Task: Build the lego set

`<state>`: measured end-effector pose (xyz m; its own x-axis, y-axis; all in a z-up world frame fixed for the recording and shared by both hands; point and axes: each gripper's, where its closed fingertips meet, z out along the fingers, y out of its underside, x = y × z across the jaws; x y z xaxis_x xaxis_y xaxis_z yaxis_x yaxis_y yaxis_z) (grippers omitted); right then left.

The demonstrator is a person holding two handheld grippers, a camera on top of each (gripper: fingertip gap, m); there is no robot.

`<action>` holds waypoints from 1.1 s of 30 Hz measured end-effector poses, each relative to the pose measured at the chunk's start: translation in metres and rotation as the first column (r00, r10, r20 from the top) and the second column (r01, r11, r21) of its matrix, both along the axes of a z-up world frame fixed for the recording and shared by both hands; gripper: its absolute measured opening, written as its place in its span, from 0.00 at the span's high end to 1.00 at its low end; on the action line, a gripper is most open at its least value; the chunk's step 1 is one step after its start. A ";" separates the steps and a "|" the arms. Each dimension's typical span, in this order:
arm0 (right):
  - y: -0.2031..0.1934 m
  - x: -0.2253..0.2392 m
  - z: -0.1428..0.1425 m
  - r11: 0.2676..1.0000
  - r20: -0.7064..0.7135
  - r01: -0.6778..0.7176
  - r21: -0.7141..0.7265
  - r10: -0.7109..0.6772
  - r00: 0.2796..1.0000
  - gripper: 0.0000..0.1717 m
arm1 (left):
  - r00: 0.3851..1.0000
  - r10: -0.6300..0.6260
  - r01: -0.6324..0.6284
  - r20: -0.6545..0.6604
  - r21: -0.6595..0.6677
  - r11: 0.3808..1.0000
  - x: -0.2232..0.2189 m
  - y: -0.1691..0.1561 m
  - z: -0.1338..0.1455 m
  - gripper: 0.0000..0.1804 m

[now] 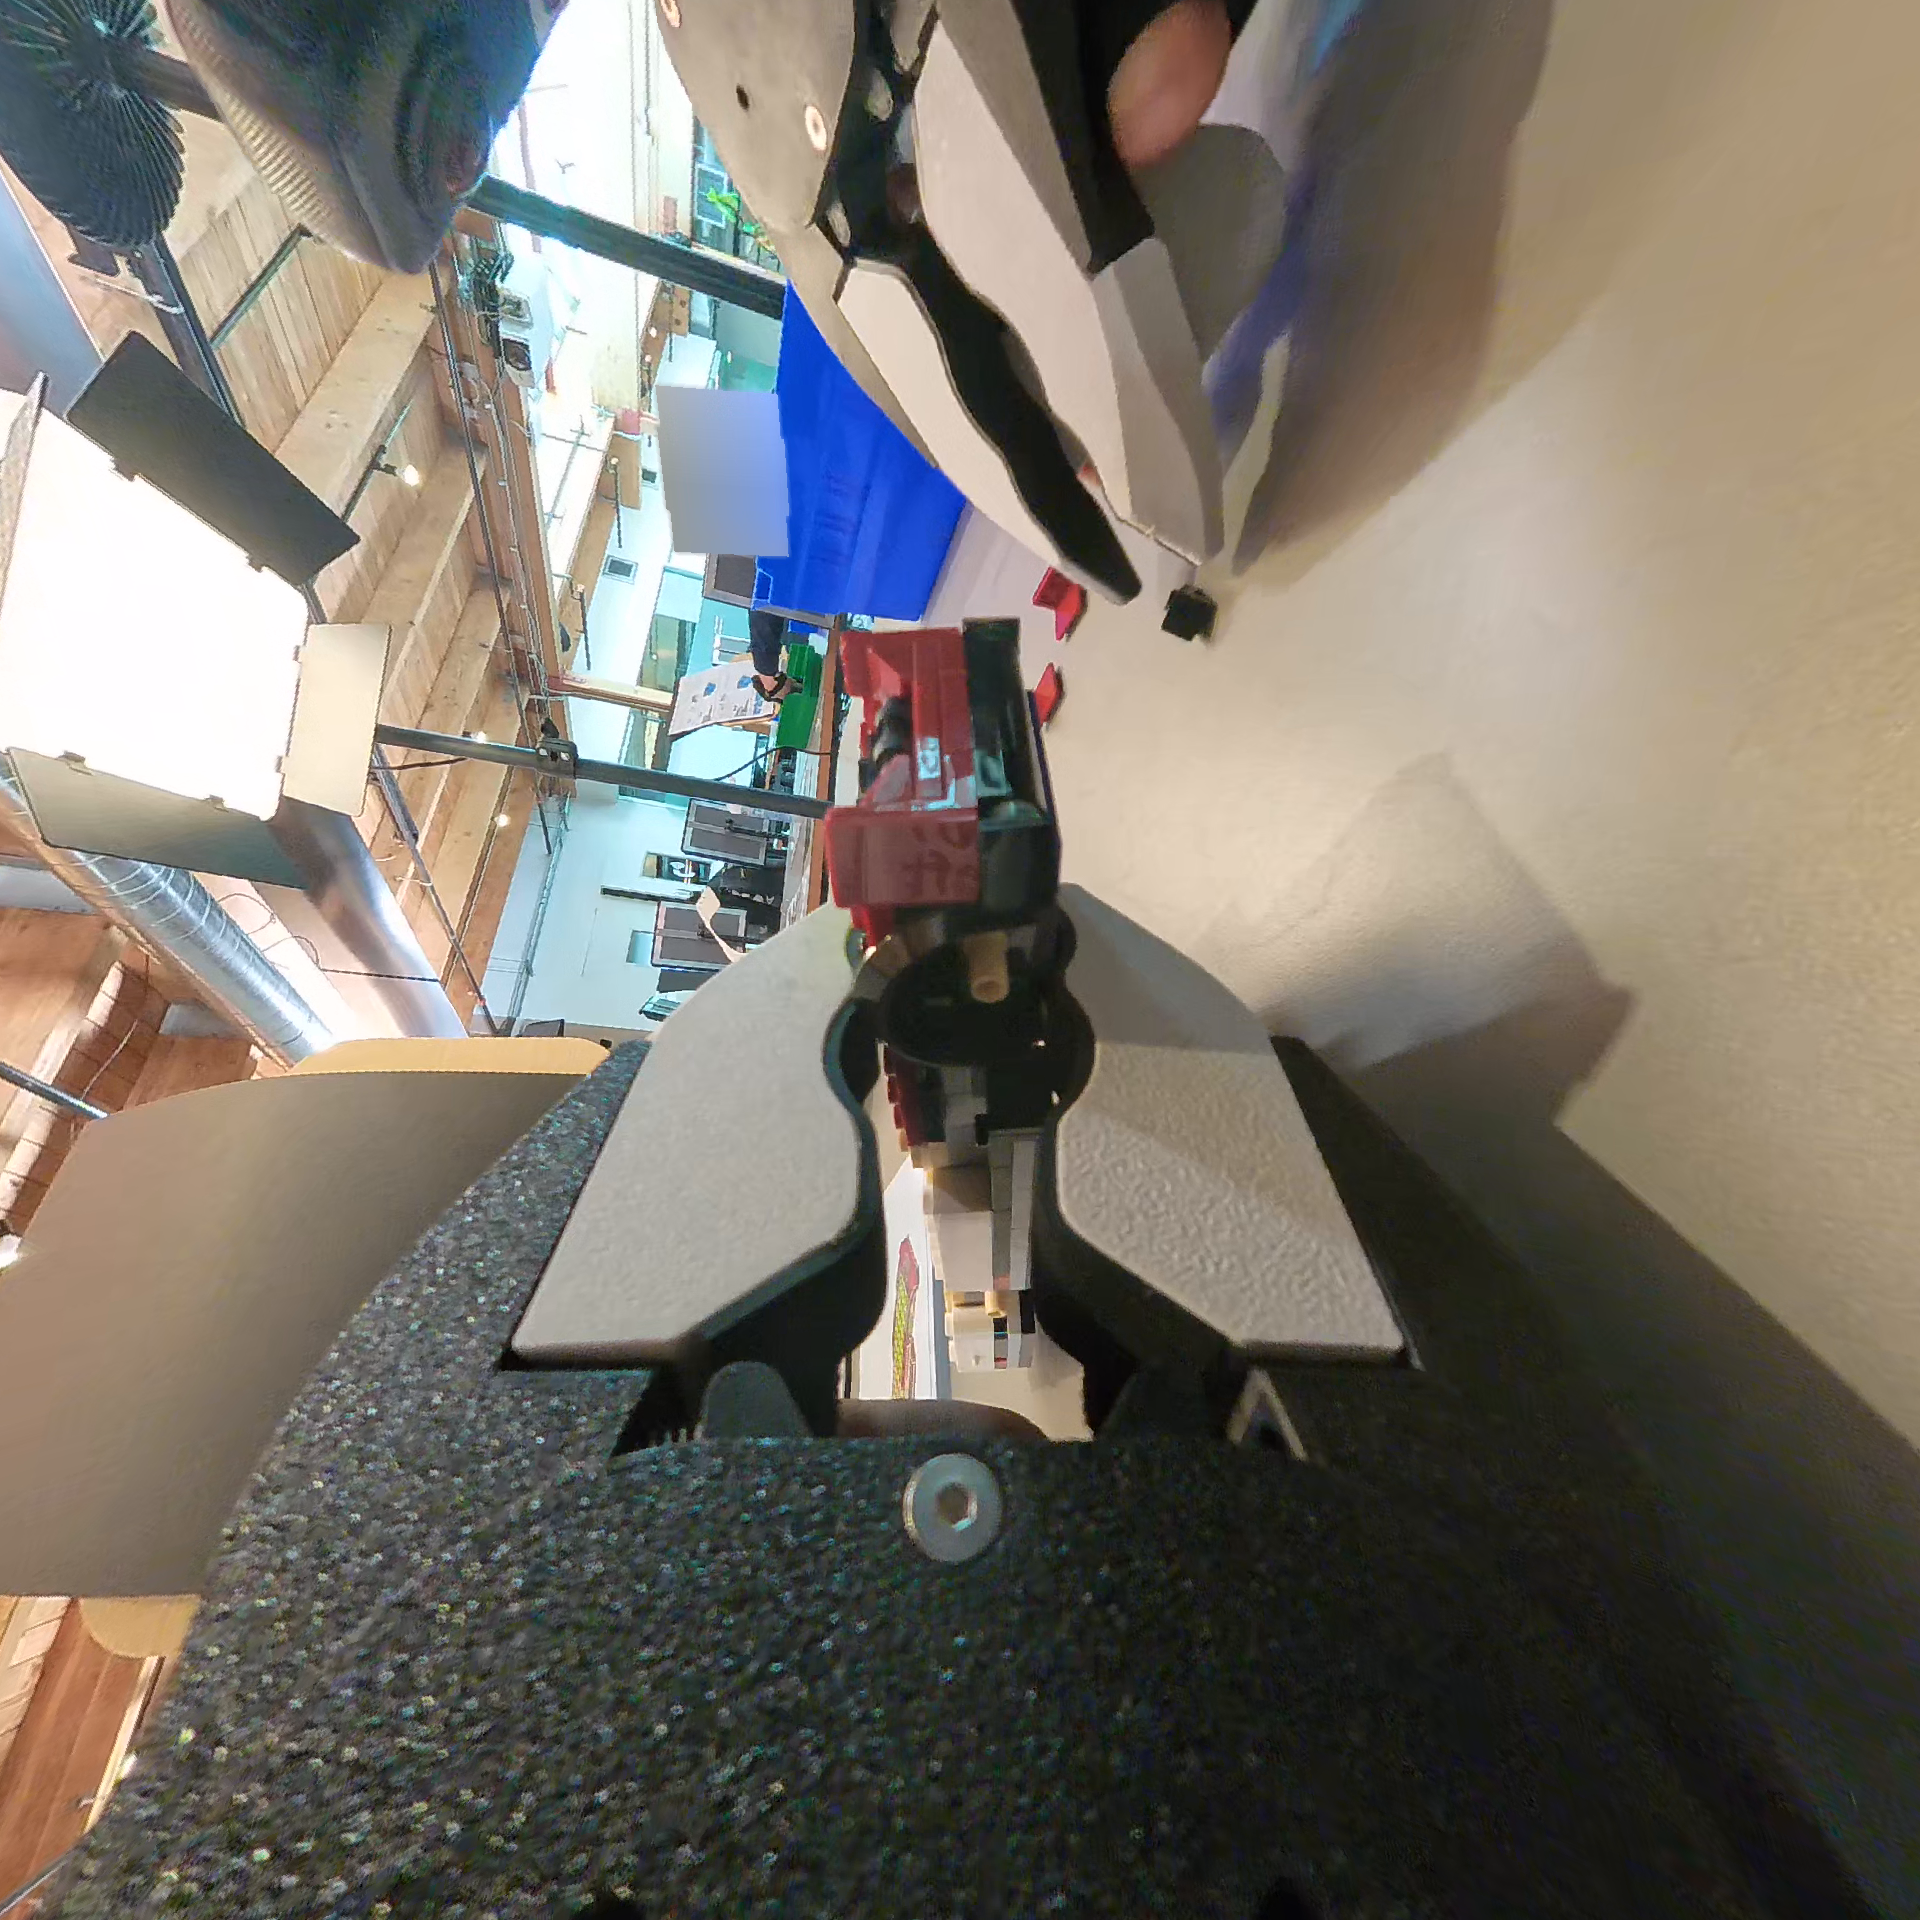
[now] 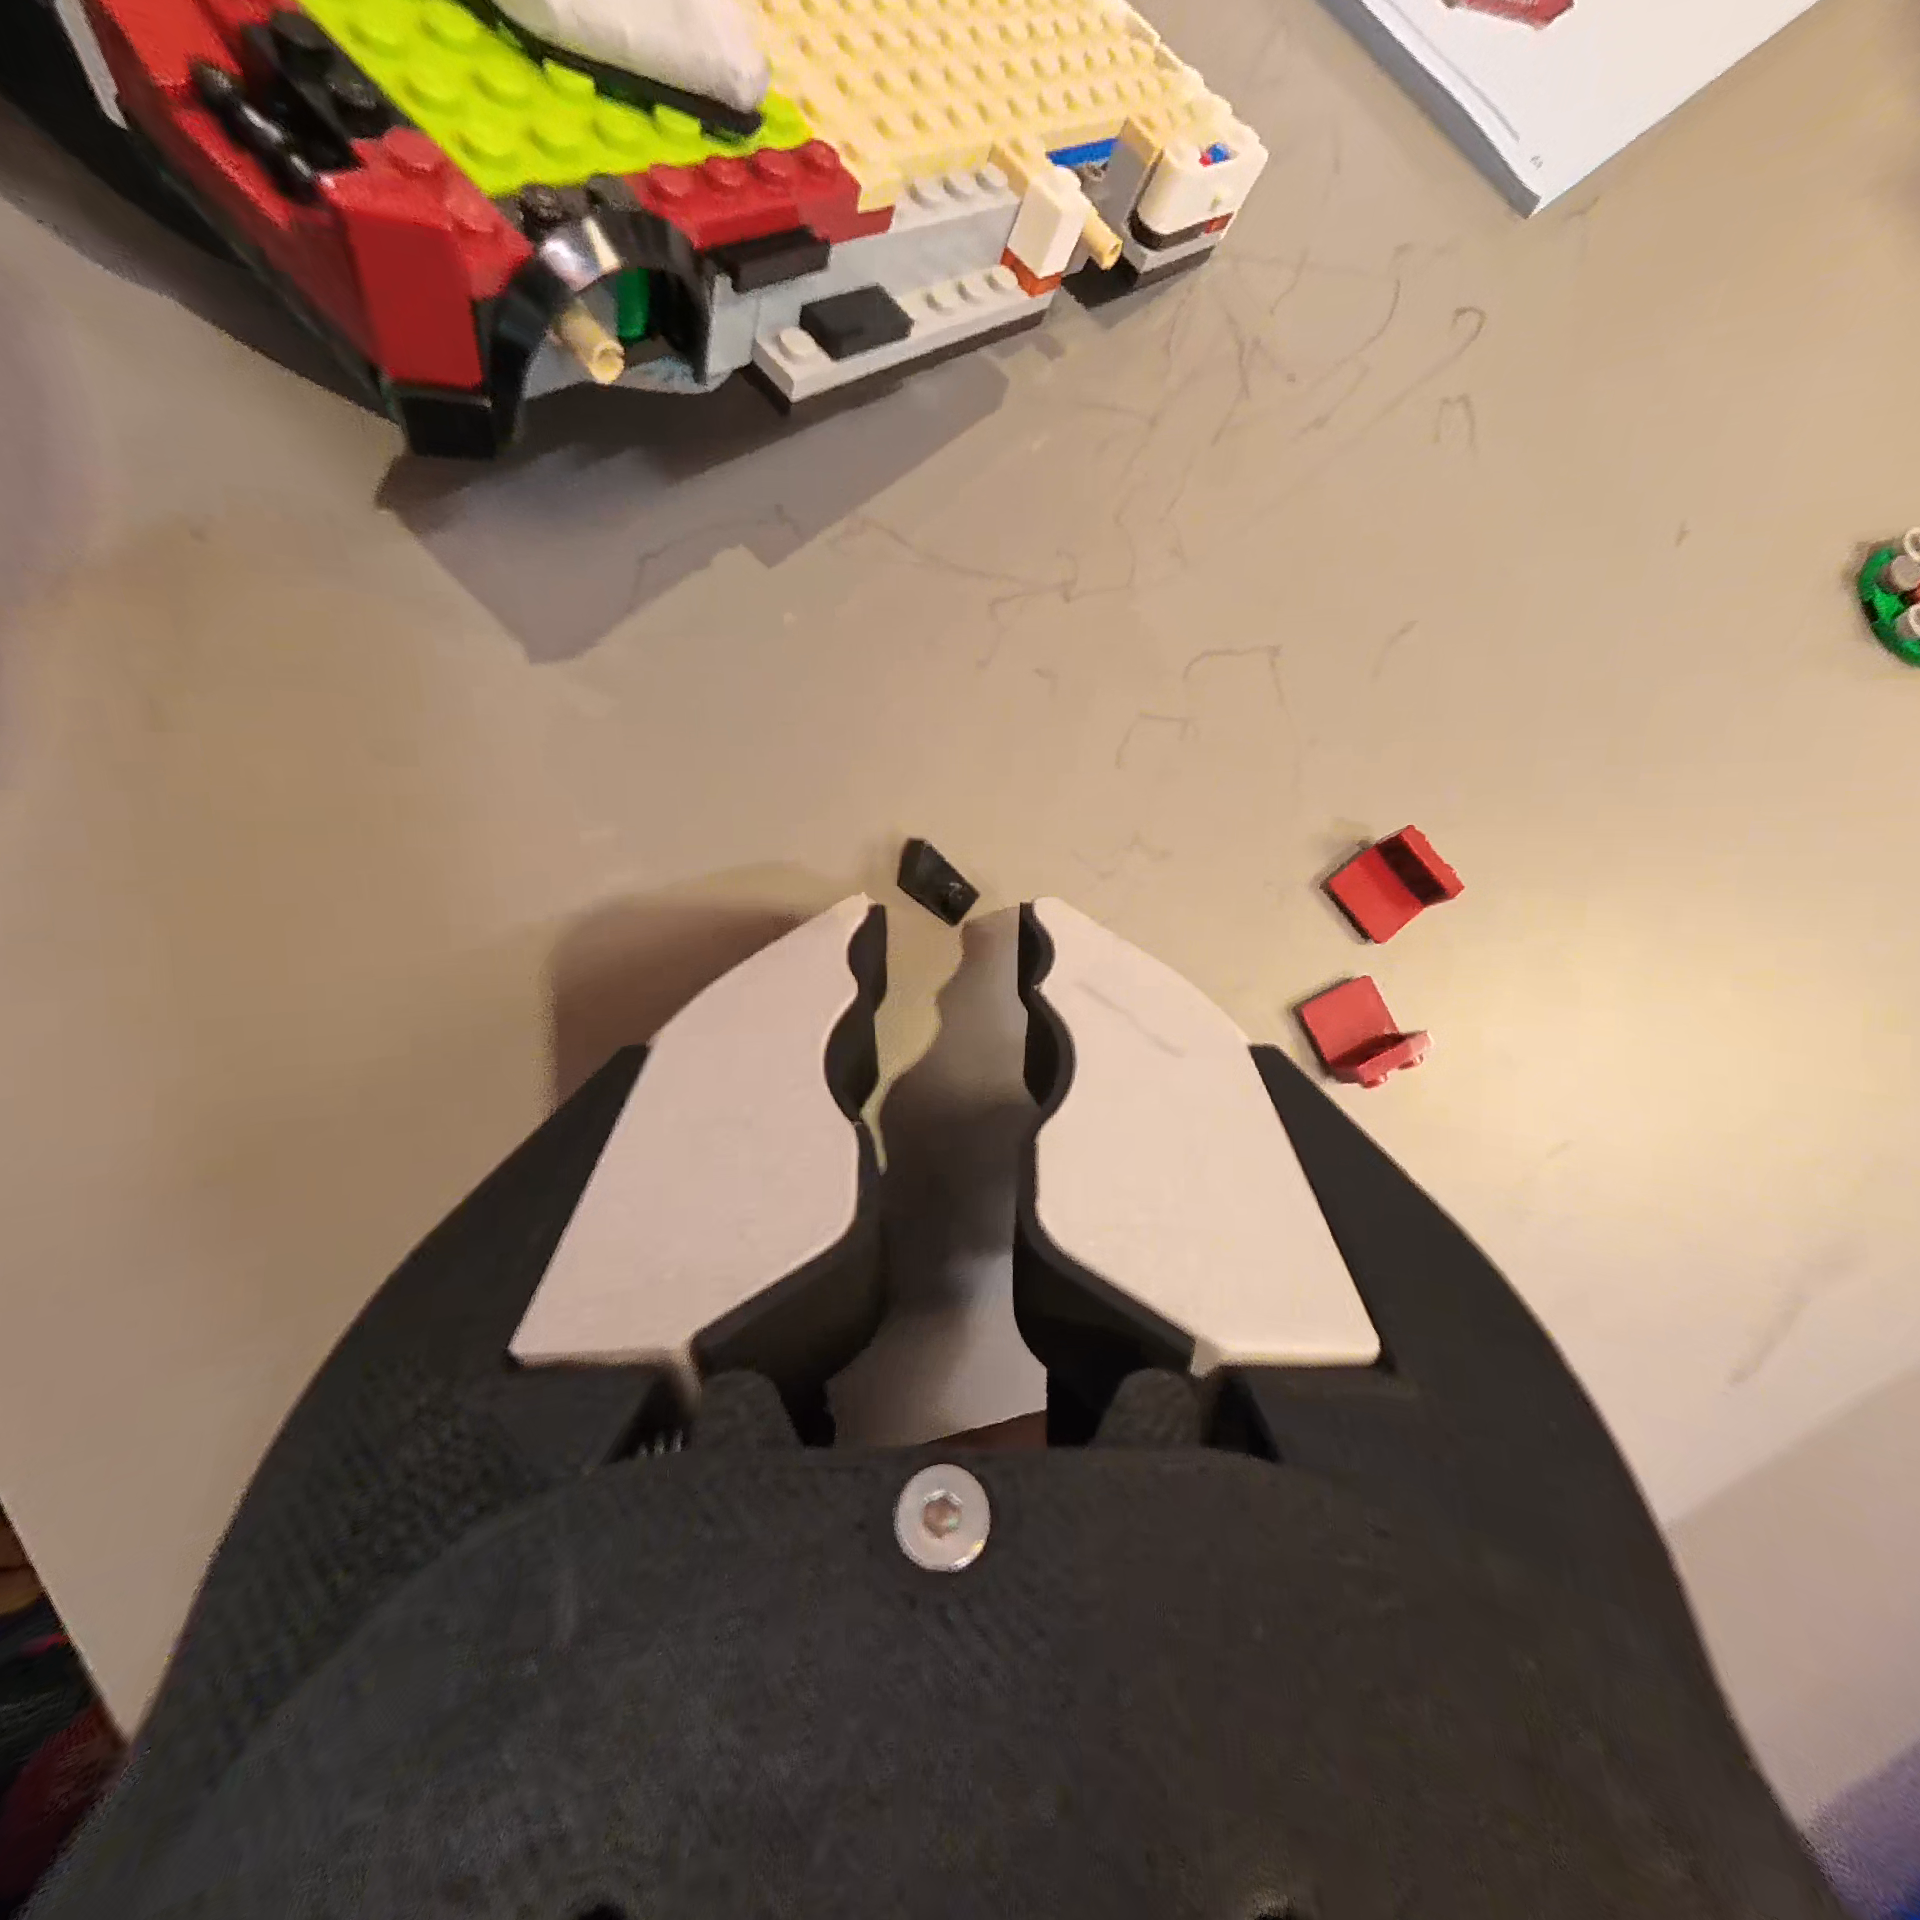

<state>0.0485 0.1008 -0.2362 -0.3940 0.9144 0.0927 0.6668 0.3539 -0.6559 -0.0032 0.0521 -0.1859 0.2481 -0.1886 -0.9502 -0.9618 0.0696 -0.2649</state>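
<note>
Left gripper (image 1: 961,997) clamped the brick car (image 2: 644,187); right gripper (image 2: 951,914) hung open and empty.

Left pads pressed the car's sides, tipping it up on the table (image 2: 727,675). Right jaws stood apart just behind a black piece (image 2: 935,883), not touching it. Two red pieces (image 2: 1371,956) lay farther right, a green piece (image 2: 1891,608) at the edge.

Small brick (image 2: 937,881) just ahead of right hand-held gripper (image 2: 951,914); two bricks (image 2: 1392,883) to right.

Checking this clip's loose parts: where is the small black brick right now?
In the right wrist view, the small black brick lies on the table just beyond the open right gripper, left of two red pieces.
</note>
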 end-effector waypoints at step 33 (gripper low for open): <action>-0.004 -0.016 -0.005 0.999 0.035 -0.046 -0.013 0.046 0.998 0.90 | 1.000 -0.007 0.007 -0.001 0.004 1.000 0.000 -0.002 0.001 0.84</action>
<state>0.0324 0.0971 -0.2416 -0.4385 0.8962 0.0675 0.6725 0.3770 -0.6368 -0.0036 0.0497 -0.1850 0.2464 -0.1867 -0.9510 -0.9614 0.0770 -0.2642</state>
